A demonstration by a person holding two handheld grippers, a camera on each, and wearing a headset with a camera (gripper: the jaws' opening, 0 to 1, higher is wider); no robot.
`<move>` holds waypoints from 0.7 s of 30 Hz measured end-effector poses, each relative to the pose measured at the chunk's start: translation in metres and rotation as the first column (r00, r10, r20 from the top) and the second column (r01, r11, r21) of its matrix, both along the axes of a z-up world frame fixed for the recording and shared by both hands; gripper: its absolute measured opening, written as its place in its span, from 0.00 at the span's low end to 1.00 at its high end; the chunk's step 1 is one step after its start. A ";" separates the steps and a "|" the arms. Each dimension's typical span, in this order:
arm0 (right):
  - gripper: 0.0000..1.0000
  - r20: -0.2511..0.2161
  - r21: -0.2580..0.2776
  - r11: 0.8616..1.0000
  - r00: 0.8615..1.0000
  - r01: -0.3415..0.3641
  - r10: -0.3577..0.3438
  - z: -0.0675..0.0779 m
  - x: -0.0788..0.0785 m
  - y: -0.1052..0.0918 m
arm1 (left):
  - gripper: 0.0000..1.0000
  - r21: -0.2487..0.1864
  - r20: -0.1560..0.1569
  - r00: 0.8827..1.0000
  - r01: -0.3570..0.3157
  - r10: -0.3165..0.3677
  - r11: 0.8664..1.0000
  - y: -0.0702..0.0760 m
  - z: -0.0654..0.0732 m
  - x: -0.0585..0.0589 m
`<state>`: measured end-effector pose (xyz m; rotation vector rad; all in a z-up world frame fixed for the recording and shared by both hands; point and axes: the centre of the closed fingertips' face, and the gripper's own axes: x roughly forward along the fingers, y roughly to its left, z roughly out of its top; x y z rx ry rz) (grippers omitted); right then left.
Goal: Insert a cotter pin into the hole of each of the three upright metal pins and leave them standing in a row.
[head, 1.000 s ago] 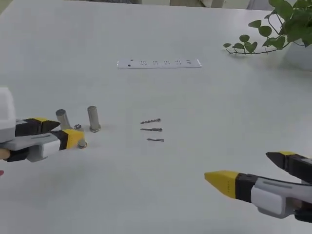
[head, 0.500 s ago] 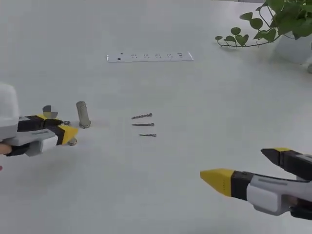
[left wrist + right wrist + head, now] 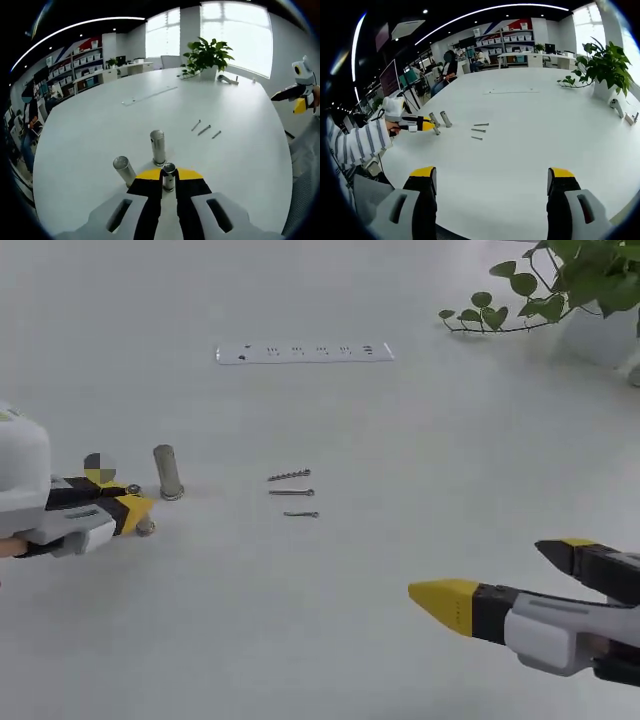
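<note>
Left gripper view, left gripper pinching shiny upright metal pin, right gripper spread.

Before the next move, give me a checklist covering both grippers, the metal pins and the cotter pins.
1. Left gripper shut on the nearest metal pin: ok.
2. Right gripper open and empty, ready to pick: ok.
3. Middle metal pin and left metal pin standing: ok.
4. Three cotter pins lying apart from each other on the table: ok.
5. Cotter pins inserted in the holes: not ok, none yet.
6. Hole of the gripped pin facing the right gripper: cannot tell.
</note>
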<state>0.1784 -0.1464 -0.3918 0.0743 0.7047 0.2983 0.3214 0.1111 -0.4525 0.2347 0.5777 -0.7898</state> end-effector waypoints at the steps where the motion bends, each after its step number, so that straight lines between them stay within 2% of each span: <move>1: 0.90 0.000 0.001 1.000 1.000 -0.002 0.002 0.000 0.000 0.001 | 0.05 0.001 0.002 1.000 0.008 -0.008 1.000 0.000 0.000 0.000; 11: 0.90 0.004 0.006 1.000 1.000 0.001 -0.001 0.000 0.001 0.002 | 0.05 0.016 0.001 0.999 0.038 -0.038 0.999 0.000 0.002 -0.003; 13: 0.90 0.006 0.004 1.000 1.000 0.003 -0.003 0.001 0.002 0.002 | 0.05 0.022 0.027 0.998 0.063 -0.063 0.998 -0.002 0.006 -0.007; 15: 0.90 0.006 0.009 1.000 1.000 0.002 -0.002 0.001 0.002 0.002 | 0.05 -0.001 0.027 0.997 0.069 -0.069 0.998 -0.005 0.010 -0.010; 17: 0.90 0.008 0.012 1.000 1.000 0.000 0.000 0.001 0.001 0.003 | 0.05 -0.037 0.014 0.998 0.067 -0.066 0.997 -0.009 0.015 -0.014; 20: 0.90 0.012 0.016 1.000 1.000 -0.005 0.005 0.002 0.000 0.006 | 0.05 -0.041 0.020 0.997 0.081 -0.080 0.996 -0.012 0.019 -0.020; 21: 0.90 0.013 0.017 1.000 1.000 -0.008 0.008 0.002 0.000 0.007 | 0.05 -0.054 0.015 0.997 0.079 -0.078 0.995 -0.014 0.022 -0.022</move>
